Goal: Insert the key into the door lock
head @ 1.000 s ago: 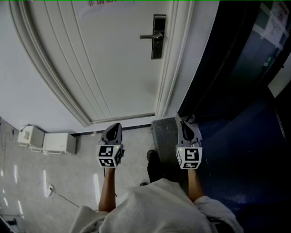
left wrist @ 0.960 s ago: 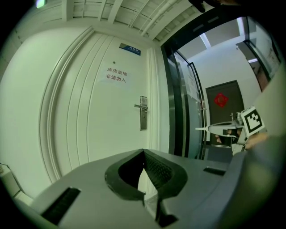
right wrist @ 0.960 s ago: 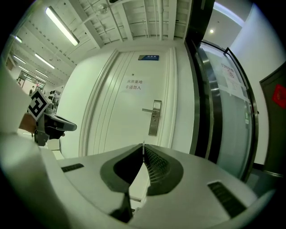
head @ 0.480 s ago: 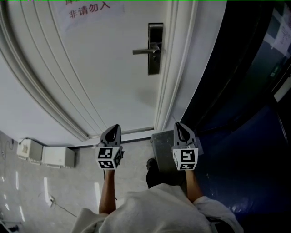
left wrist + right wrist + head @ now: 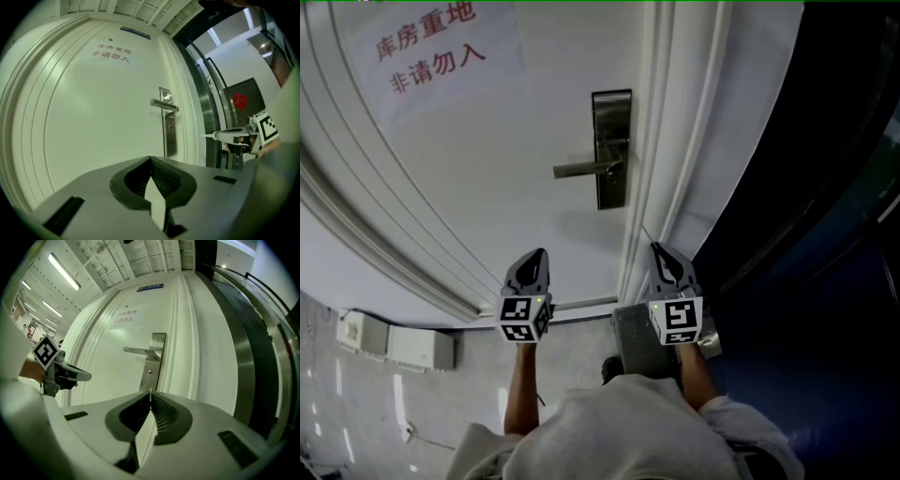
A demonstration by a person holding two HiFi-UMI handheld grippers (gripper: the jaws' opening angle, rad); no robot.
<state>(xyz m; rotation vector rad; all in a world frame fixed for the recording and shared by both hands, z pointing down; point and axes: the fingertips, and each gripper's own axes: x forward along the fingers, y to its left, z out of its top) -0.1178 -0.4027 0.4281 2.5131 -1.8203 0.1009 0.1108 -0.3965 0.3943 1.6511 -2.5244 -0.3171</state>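
The door lock (image 5: 611,150) — a tall metal plate — has its lever (image 5: 581,170) pointing to nine o'clock, with the keyhole (image 5: 150,373) at six o'clock below it. The key (image 5: 150,392) — a thin blade — points level, still apart from the keyhole at its twelve o'clock.

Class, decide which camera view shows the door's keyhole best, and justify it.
Right gripper view: the keyhole sits near centre, almost facing the camera. Left gripper view shows it smaller and aslant; head view shows the lock plate, keyhole indistinct.

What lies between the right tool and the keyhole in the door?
Nothing: the right gripper view shows only open air from the key in the right tool to the keyhole.
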